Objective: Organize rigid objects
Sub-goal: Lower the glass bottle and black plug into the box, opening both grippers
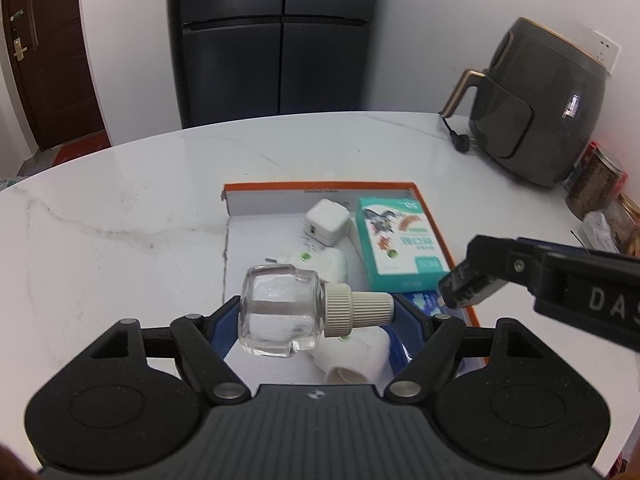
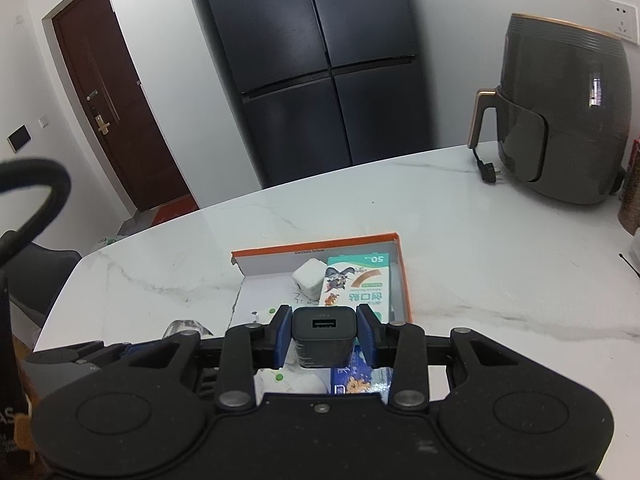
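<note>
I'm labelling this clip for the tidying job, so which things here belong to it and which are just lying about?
Part of the job:
left gripper shut on glass bottle
right gripper shut on black charger
orange-rimmed box
white charger
plaster box

Just lying about:
air fryer
its loose plug
jars
fridge

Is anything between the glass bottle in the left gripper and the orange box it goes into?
Nothing visible blocks it. The glass bottle, held in the left gripper, hangs over the orange box. White rolls lie underneath.
</note>
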Demonstrator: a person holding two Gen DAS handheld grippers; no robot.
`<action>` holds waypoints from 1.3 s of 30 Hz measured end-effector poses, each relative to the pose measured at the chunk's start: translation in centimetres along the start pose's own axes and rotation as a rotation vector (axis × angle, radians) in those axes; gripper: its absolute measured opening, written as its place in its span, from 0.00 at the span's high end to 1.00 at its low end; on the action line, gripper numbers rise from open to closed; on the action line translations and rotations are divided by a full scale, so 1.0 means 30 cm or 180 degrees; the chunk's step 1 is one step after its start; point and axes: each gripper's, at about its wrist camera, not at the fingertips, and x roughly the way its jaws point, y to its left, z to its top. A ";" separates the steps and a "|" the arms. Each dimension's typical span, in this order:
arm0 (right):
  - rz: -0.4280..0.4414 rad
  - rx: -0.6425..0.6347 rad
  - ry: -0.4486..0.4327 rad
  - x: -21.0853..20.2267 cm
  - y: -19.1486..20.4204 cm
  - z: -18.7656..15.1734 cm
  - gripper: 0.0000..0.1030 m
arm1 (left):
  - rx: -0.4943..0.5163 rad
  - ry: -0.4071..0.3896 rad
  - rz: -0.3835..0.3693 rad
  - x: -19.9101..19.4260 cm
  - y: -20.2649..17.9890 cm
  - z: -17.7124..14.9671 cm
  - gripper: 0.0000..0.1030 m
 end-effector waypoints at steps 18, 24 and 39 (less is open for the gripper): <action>0.0023 -0.0049 0.0118 0.175 0.049 0.088 0.58 | -0.0113 0.0063 0.0041 0.124 0.105 0.107 0.24; 0.0051 -0.0056 0.0140 0.233 0.066 0.127 0.58 | -0.0113 0.0094 0.0033 0.167 0.121 0.140 0.24; 0.0145 0.0008 0.0282 0.400 0.080 0.212 0.58 | -0.0161 0.0170 -0.0021 0.246 0.158 0.158 0.24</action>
